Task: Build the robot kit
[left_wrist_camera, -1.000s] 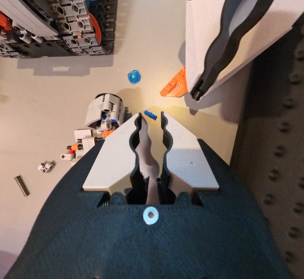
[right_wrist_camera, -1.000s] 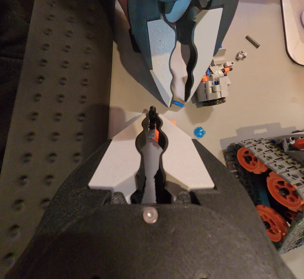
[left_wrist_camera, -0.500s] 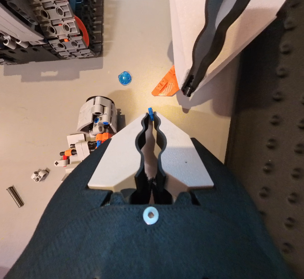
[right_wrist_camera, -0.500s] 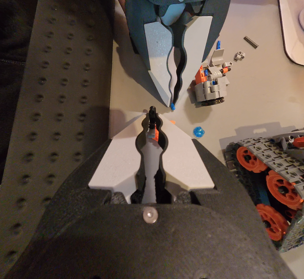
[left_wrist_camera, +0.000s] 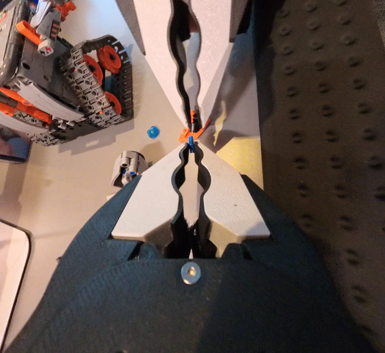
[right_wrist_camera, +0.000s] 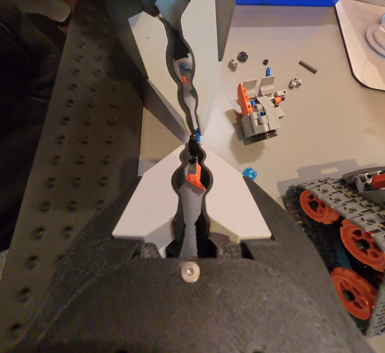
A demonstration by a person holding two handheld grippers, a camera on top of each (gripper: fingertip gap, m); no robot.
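— What are you holding?
— My left gripper [left_wrist_camera: 191,145] pinches a blue pin [left_wrist_camera: 190,142]; my right gripper [right_wrist_camera: 193,145] clamps a black pin [right_wrist_camera: 193,144] carrying an orange piece [right_wrist_camera: 195,179], tips meeting above the worktop [right_wrist_camera: 291,145].
— The risk?
— Misaligned, either pin could slip out.

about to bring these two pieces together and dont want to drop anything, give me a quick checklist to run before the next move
1. Left gripper shut on the blue pin: ok, the pin sticks out past the tips.
2. Right gripper shut on the black pin with the orange piece hanging behind it: ok.
3. Pins lined up tip to tip: cannot tell, they look slightly offset.
4. Blue pin held straight along the fingers: ok in the left wrist view.
5. Loose blue round stud clear of both grippers: ok.
6. Tracked vehicle and grey sub-assembly clear of the tips: ok.
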